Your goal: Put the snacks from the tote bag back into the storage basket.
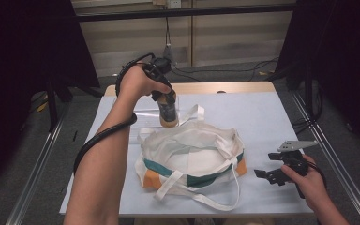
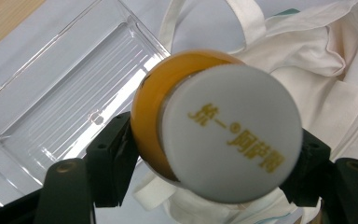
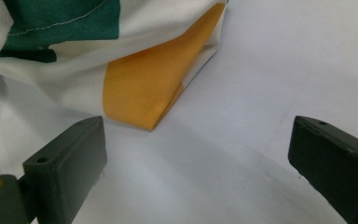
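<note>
my left gripper [image 2: 205,154] clamped on orange white-capped plastic bottle [image 2: 214,126], feels smooth, slippery, likely hefty; grip body below cap. right gripper [image 3: 196,154] wide open, empty.

Bare forearms are showing no sleeves; a black ribbed cable [image 1: 101,136] is trailing behind the left gripper's [image 2: 205,154] blocky, screw-holed black jaws.

On the white cap [image 2: 231,140] of the bottle [image 2: 151,112] in my left gripper [image 2: 209,163] I read gold Chinese print: 統一, a registered mark, then 阿萨姆.
</note>
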The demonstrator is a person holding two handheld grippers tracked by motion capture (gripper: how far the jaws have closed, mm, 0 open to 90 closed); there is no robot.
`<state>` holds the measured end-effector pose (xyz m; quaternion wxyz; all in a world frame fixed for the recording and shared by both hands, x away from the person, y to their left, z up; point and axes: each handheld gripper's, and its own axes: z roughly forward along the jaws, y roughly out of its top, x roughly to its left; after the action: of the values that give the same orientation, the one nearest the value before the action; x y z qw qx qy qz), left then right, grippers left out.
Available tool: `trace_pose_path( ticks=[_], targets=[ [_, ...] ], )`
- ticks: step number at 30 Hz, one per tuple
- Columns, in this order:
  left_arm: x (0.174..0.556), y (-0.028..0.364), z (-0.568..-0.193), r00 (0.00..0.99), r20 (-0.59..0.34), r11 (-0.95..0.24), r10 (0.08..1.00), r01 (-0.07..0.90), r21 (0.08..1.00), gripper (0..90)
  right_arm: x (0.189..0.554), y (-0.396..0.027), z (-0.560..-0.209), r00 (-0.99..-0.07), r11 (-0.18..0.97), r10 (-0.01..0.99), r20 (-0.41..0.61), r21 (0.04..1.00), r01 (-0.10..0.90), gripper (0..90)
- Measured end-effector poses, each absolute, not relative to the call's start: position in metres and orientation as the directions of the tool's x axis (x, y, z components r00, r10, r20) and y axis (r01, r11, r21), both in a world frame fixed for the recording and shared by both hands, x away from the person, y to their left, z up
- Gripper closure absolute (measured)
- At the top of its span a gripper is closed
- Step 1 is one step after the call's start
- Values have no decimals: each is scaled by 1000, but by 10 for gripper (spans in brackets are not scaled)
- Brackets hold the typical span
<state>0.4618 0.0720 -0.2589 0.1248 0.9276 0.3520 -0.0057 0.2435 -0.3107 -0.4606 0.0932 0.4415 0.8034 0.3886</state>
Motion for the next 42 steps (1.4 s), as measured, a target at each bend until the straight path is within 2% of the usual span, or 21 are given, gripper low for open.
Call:
trace_pose_path(
  ticks=[42],
  targets=[
    [483,66,-273,756,-96,-727,647,651,218,305,244,-313,-462,-588,295,782,208,708,642,42]
  ],
)
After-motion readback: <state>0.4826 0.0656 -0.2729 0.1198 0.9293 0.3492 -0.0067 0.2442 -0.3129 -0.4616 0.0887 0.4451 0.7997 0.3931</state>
